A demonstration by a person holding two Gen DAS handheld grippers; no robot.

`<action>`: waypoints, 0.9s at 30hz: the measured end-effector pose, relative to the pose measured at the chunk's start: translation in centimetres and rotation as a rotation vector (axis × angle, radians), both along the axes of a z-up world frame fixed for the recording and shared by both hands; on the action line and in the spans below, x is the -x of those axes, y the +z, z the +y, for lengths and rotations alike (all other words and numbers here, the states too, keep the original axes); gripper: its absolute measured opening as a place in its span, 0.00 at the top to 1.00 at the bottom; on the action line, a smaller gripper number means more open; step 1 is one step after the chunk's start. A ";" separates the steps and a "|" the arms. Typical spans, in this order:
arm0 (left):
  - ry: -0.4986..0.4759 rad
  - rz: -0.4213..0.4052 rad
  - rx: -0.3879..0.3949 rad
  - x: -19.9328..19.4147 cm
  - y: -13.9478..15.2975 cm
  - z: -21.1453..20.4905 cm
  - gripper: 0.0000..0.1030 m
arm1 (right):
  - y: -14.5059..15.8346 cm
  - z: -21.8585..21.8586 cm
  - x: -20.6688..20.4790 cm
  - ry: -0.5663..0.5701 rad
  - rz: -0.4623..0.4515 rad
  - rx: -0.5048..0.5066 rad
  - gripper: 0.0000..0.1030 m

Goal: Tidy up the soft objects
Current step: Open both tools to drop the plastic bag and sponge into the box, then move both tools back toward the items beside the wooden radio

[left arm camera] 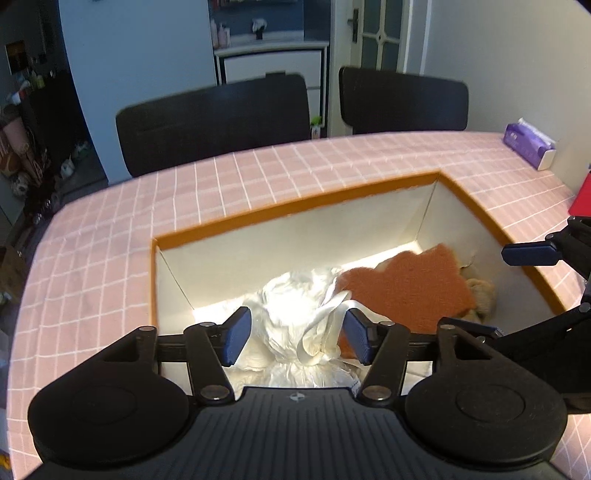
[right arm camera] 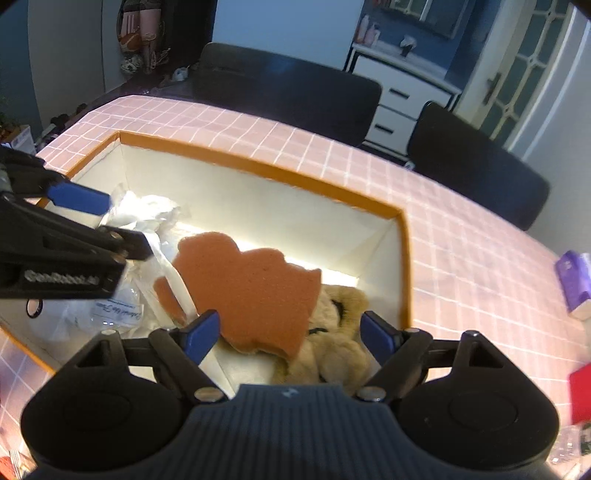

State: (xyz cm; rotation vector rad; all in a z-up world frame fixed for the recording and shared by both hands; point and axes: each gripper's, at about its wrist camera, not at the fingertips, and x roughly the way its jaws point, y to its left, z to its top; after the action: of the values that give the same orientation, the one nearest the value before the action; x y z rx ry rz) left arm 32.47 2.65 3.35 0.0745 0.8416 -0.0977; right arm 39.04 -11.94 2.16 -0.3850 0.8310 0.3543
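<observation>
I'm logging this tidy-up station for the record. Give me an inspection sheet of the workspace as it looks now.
Surface: table under a pink checked cloth.
Job's things: orange-rimmed box with white inside; it holds a white bag, a rust-brown felt piece and a tan plush toy partly under the felt.
Clutter: purple tissue pack at the far table edge; a red item near the box, unclear what it is.
Grippers: left gripper open over the bag; right gripper open over felt and plush; neither holds anything.
Cables: nothing seen.
Surroundings: two dark chairs, white cabinet, glazed door.
</observation>
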 end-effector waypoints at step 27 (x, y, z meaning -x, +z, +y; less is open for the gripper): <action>-0.148 -0.374 0.113 18.7 3.5 -2.8 0.32 | 2.3 -5.6 18.0 0.029 -0.120 -0.233 0.12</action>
State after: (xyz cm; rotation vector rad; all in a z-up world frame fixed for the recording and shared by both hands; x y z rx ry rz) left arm 13.76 -0.11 6.81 0.0470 0.4550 -0.2620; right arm 21.03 -17.56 4.50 -0.1989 0.6590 0.4454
